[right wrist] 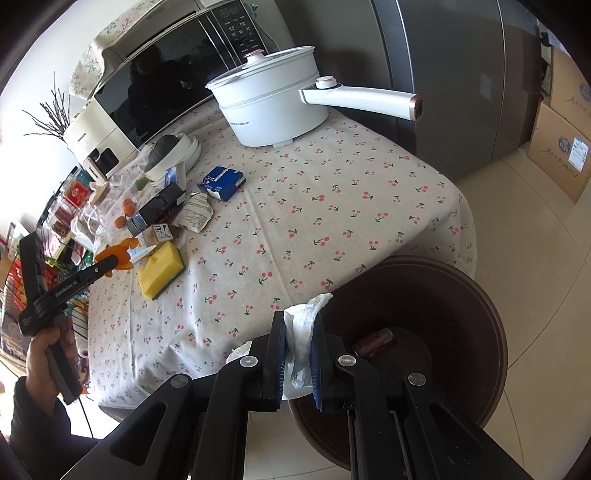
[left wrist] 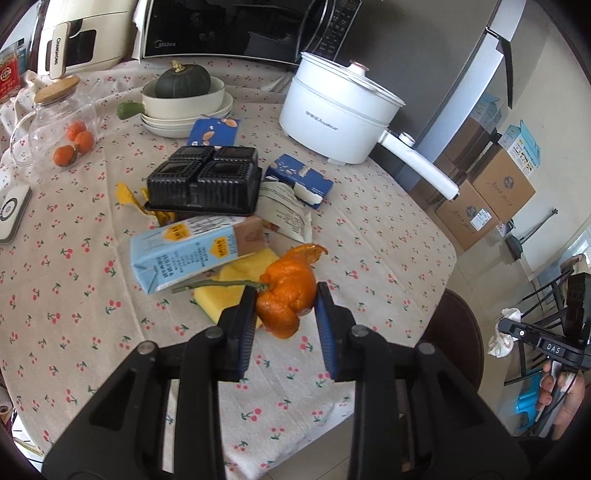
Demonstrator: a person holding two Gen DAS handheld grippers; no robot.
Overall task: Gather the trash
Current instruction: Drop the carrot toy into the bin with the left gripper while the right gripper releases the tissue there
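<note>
Your left gripper (left wrist: 285, 295) is clamping orange peel (left wrist: 284, 295) just beside the yellow sponge (left wrist: 236, 284). Behind the sponge, the microwave (left wrist: 221, 29) is showing "Midea". Your right gripper (right wrist: 299, 332) is squeezing a white tissue (right wrist: 303, 332).

Orange peel (left wrist: 284, 299), yellow sponge (left wrist: 236, 282), white pot (left wrist: 332, 114) (cherry-print tablecloth (left wrist: 369, 240) underneath)

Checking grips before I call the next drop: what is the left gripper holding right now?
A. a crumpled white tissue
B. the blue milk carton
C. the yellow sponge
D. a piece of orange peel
D: in the left wrist view the left gripper is closed on the orange peel; the white tissue is in the right gripper.
</note>
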